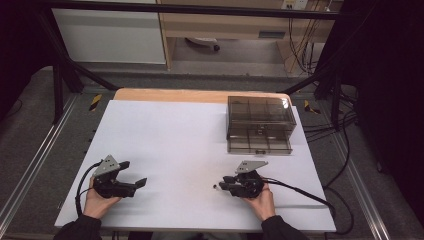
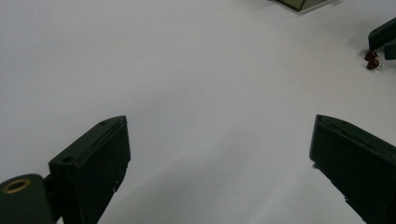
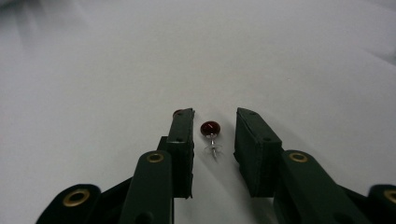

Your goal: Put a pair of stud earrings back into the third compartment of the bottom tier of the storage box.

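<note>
black gripper (image 3: 214, 135) w/ brass screws, dark sleeves (image 1: 80, 227).

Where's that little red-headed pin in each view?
High view: red pin is a speck at the right gripper tips.
Left gripper view: far right, near top.
Right gripper view: centre, between the jaws.
Shared landmark: the right gripper's jaws.

Smoky drawer box (image 1: 260, 125) (translucent) on white table (image 1: 175, 145) — far right.
</note>
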`<state>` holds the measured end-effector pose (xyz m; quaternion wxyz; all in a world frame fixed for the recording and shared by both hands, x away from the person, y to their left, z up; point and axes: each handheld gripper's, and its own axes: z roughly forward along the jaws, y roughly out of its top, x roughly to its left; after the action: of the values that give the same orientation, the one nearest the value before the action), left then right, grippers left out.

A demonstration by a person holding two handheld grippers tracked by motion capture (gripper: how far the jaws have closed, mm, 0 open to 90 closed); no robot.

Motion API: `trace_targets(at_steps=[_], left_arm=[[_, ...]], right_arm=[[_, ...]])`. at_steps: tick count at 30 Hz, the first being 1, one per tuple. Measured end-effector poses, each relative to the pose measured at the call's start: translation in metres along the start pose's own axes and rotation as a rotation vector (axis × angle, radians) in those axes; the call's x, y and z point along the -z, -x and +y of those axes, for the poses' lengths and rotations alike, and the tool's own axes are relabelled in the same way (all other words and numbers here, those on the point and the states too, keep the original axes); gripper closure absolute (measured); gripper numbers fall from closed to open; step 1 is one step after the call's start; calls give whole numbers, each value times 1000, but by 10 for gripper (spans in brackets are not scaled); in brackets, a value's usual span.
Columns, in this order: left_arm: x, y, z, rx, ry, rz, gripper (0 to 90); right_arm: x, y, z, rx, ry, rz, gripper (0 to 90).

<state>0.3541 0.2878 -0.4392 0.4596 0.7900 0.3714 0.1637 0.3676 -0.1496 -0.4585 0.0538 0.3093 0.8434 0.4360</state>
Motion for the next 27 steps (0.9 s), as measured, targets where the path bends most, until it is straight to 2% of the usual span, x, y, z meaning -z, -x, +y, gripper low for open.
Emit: trace_targets(at_steps=[3,7,14,27], left_arm=[[0,0,0,-1,-6,3,47],[1,-1,0,4,0,5,47],[0,0,-1,-1,-4,2,47],[0,0,0,-4,-4,4,48]], right_arm=[[-2,1,-1,8,-16,-3,712],[-2,0,-2,12,-13,1,728],[-3,0,-2,23,-12,-7,812],[3,-1,1,-23,-2,-14,844]])
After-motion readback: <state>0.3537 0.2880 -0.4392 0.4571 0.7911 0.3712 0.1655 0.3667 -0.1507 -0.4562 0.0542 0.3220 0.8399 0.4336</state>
